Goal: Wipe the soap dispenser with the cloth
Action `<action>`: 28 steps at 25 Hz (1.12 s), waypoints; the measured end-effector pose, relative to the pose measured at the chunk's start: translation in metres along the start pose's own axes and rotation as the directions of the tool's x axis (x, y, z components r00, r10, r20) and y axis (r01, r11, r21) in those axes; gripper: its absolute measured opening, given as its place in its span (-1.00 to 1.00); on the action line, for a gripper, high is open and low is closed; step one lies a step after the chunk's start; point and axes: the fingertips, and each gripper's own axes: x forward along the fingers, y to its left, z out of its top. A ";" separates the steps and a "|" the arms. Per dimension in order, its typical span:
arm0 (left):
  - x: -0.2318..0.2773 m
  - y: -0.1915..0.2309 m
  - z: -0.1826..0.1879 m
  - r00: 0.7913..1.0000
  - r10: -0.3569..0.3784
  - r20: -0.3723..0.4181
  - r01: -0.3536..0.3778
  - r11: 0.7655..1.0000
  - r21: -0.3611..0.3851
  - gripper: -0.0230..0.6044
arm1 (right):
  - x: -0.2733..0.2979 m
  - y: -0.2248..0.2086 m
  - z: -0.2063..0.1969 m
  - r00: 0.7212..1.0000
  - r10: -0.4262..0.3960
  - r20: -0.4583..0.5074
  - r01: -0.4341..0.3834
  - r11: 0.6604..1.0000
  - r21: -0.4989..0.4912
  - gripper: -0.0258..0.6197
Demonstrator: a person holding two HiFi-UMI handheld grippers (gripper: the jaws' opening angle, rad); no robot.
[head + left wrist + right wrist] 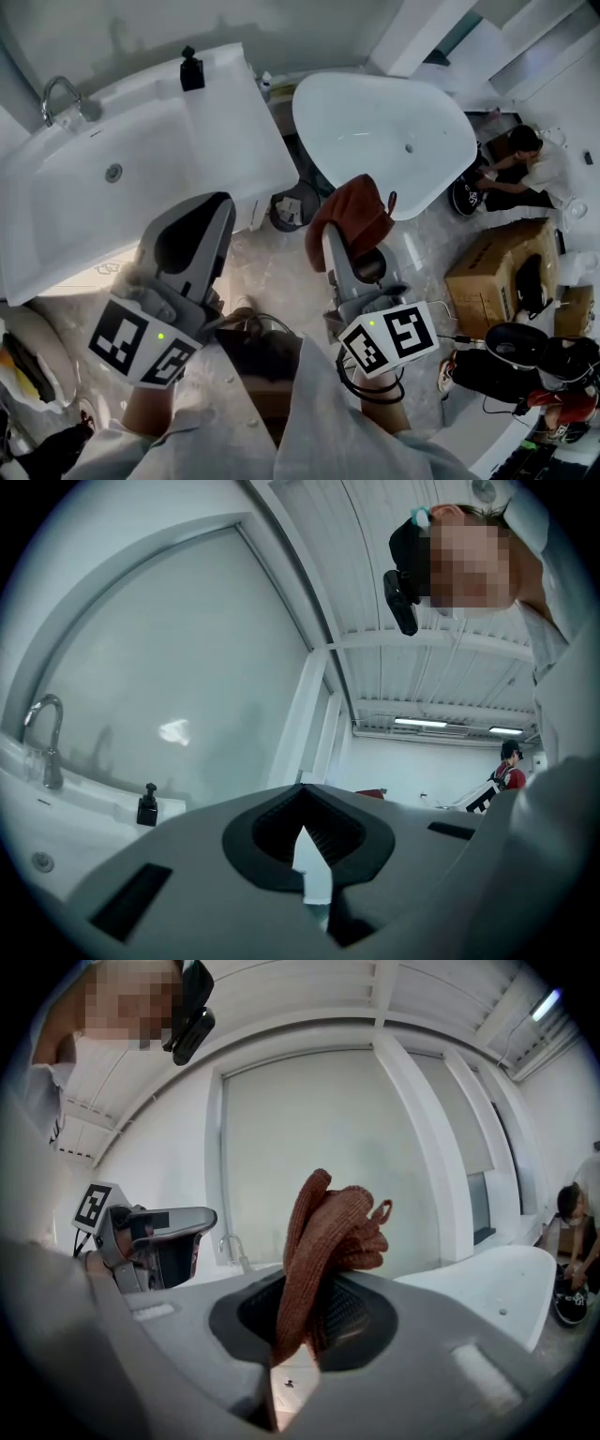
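- Soap dispenser [192, 70]: small, black and with a pump top, it is seen upright on the far corner ledge of the white basin [234, 131]. It lies at 12 o'clock from the left gripper [204, 217] and between 10 and 11 o'clock from the right gripper [345, 240]. It is well apart from both.
- The rust-brown cloth [354, 214] is pinched in the right gripper's jaws. Most of it is bunched above the tips, with a loop hanging off at 2 o'clock.
- The left gripper's jaws are pressed together with nothing between them, as its own view shows.
- The step in hand is judged to be the approach, and no wiping has been started.
- The cloth should be carried toward 11 o'clock over the basin, so that the bunched part meets the bottle first and not the hard jaw tips.
- The bottle looks light and stands near the ledge edge, so a sideways push could tip it or slide it off. It would be well steadied by the left gripper, with the jaws first spread and then closed low on the body or set against its far side.
- Strokes are best made downward along the body and around the pump neck with light pressure, and the pump head should not be pressed.
- The grip on the cloth should be kept firm so that it is not dragged out.
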 end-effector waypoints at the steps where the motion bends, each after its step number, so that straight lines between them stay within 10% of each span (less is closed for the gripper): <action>1: 0.000 0.007 0.001 1.000 0.011 0.003 -0.011 1.000 -0.003 -0.92 | 0.008 0.002 0.001 1.000 0.010 -0.004 -0.010 1.000 -0.003 -0.75; 28: -0.028 0.120 0.016 0.969 0.241 0.054 -0.241 0.971 -0.005 -0.92 | 0.141 0.040 0.013 0.979 0.196 -0.054 -0.200 0.975 -0.095 -0.75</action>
